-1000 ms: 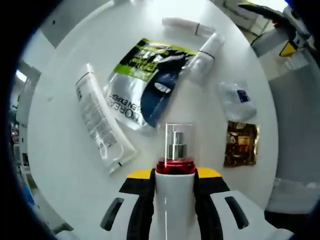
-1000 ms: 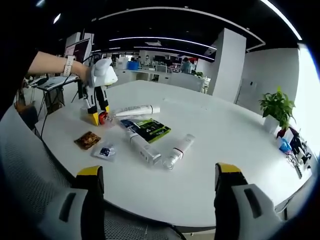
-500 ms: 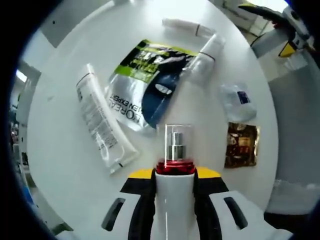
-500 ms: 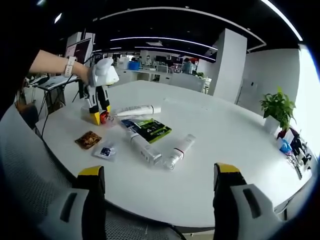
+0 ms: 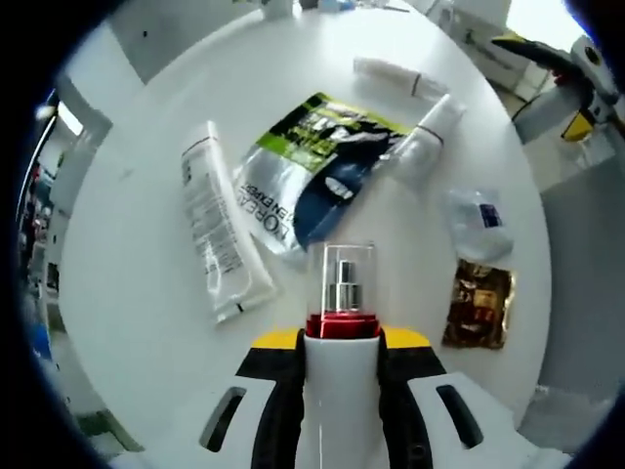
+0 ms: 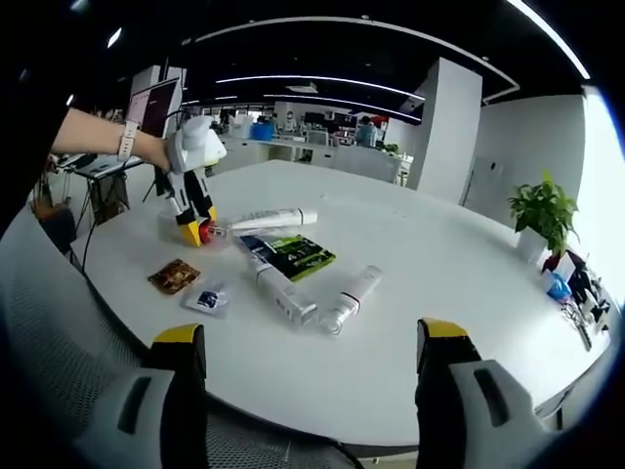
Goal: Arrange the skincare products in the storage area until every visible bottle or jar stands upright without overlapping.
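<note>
Here the left gripper (image 5: 341, 391) has its jaws closed on a white pump bottle (image 5: 341, 371) with a red collar and clear cap, held above the counter (image 5: 127, 293) near its edge. Just beyond the bottle lies a flat green and blue pouch (image 5: 312, 176), with a long white tube (image 5: 220, 234) lying on its side next to it. Past the pouch two more white tubes (image 5: 425, 147) lie flat, and toward the near edge sit a small clear sachet (image 5: 479, 223) and a brown packet (image 5: 479, 305). The right gripper (image 6: 303, 391) hangs off the counter's edge with its jaws wide and nothing between them. Judging by this, little is done: nothing yet stands upright, and the bottle and every tube remain to be set up.
</note>
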The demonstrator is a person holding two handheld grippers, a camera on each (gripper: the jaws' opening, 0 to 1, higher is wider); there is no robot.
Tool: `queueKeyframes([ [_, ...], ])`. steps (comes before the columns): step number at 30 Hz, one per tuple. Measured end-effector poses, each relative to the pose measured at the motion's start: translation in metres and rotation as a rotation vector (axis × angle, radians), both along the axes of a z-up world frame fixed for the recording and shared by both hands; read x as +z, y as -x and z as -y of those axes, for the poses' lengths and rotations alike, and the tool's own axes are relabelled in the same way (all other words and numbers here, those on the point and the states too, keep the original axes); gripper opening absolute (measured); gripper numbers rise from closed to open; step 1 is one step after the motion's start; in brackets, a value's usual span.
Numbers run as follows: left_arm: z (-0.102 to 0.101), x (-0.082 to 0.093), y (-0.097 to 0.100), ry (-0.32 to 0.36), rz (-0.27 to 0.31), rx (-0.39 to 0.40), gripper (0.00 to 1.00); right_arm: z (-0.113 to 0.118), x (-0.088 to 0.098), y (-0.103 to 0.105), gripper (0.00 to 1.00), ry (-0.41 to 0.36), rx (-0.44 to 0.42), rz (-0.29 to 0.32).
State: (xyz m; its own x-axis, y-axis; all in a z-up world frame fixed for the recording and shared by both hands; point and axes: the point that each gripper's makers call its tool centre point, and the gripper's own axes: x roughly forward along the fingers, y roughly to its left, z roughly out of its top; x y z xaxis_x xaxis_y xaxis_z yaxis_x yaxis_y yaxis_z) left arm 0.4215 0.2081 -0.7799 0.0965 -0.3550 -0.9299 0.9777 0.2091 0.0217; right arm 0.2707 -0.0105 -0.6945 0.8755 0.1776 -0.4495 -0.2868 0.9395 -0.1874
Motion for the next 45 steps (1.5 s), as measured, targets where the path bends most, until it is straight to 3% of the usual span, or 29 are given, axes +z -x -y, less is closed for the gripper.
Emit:
queueKeyframes([
  [15,0.003,0.033,0.003,0.215,0.082,0.156,0.24,-0.005,-0.009,0.005,0.94,0.009,0.038,-0.06],
  [25,0.001,0.051,-0.001,0.327,0.133,0.242,0.24,-0.014,-0.01,0.01,0.97,-0.041,0.081,-0.098],
  [29,-0.002,0.057,0.0,0.349,0.153,0.256,0.24,-0.014,-0.007,0.009,0.99,-0.074,0.082,-0.111],
  [32,-0.004,0.066,-0.002,0.405,0.159,0.302,0.24,-0.014,-0.002,0.005,1.0,-0.069,0.087,-0.112],
  [39,-0.006,0.077,0.0,0.466,0.185,0.337,0.24,-0.008,0.005,-0.006,1.0,-0.038,0.111,-0.117],
  [45,-0.007,0.084,0.001,0.523,0.205,0.377,0.24,-0.005,0.012,-0.011,1.0,-0.06,0.107,-0.103],
])
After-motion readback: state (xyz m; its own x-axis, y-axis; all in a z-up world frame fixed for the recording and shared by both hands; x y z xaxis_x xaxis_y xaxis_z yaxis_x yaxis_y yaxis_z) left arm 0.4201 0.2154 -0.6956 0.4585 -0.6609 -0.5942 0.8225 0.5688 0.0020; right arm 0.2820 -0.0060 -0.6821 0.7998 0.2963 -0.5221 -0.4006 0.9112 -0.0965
